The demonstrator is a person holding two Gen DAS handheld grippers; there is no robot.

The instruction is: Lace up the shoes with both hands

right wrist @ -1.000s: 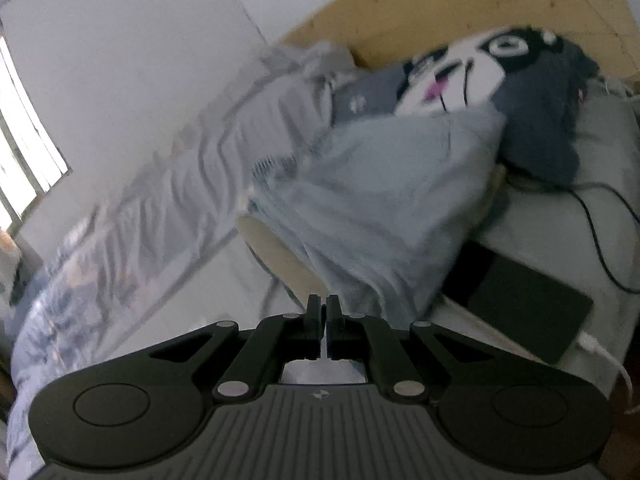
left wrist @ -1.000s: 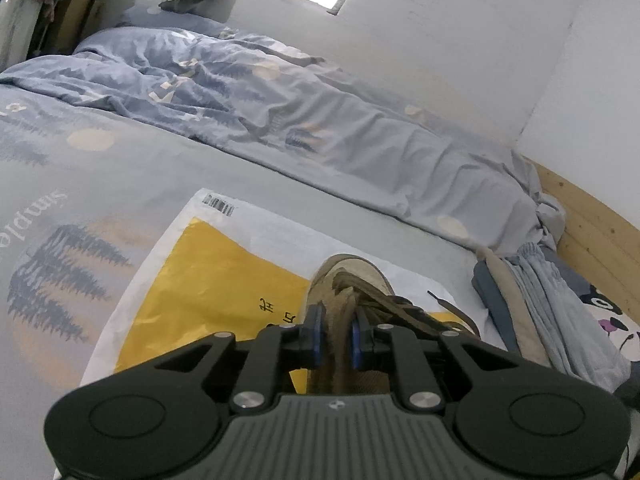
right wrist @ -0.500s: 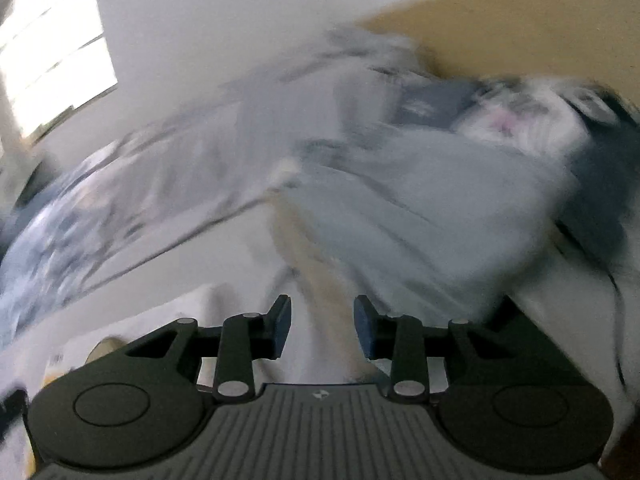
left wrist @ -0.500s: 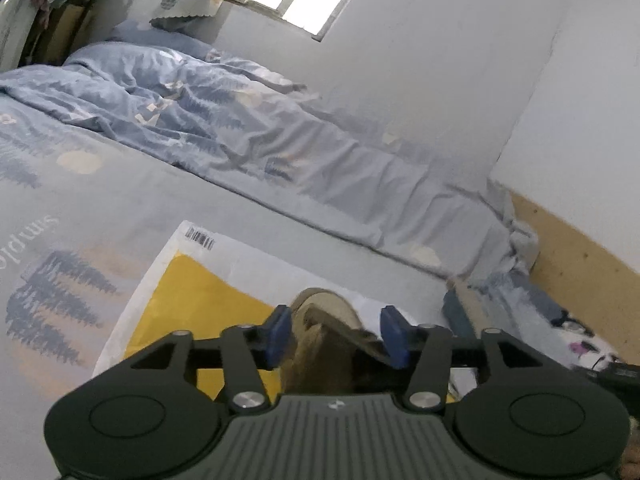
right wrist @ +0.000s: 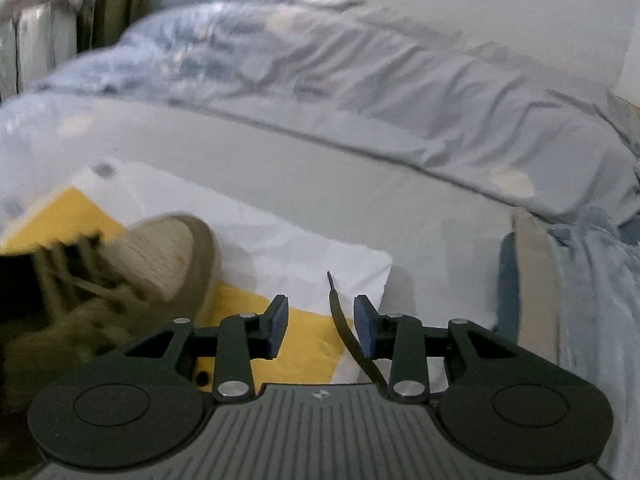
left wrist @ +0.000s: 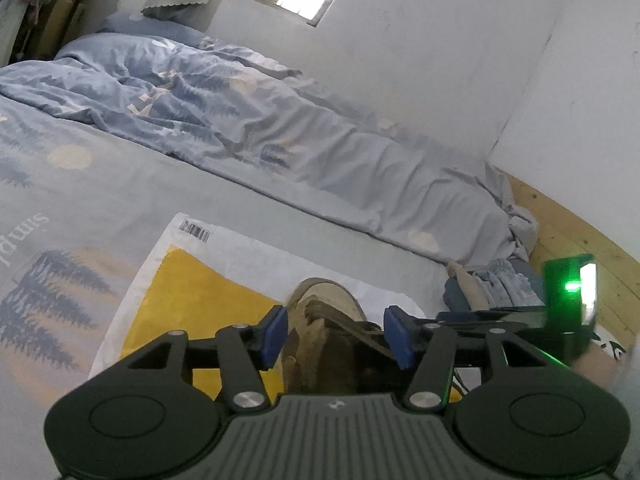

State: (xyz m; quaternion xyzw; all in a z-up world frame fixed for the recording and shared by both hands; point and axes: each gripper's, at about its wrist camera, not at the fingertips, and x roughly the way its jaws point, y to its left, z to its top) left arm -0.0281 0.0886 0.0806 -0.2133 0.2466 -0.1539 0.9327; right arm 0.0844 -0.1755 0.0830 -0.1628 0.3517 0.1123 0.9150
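Both grippers have just let go. The left gripper now stands spread over the shoe, which lies on a yellow bag on the bed. The right gripper has swung back beside it, jaws spread, a loose lace end between them, untouched; a fresh grasp looks likely.

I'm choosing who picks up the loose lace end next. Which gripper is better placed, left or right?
Right. The lace end already lies between the open right gripper fingers, near its right pad. The left gripper is open around the shoe, away from that end.
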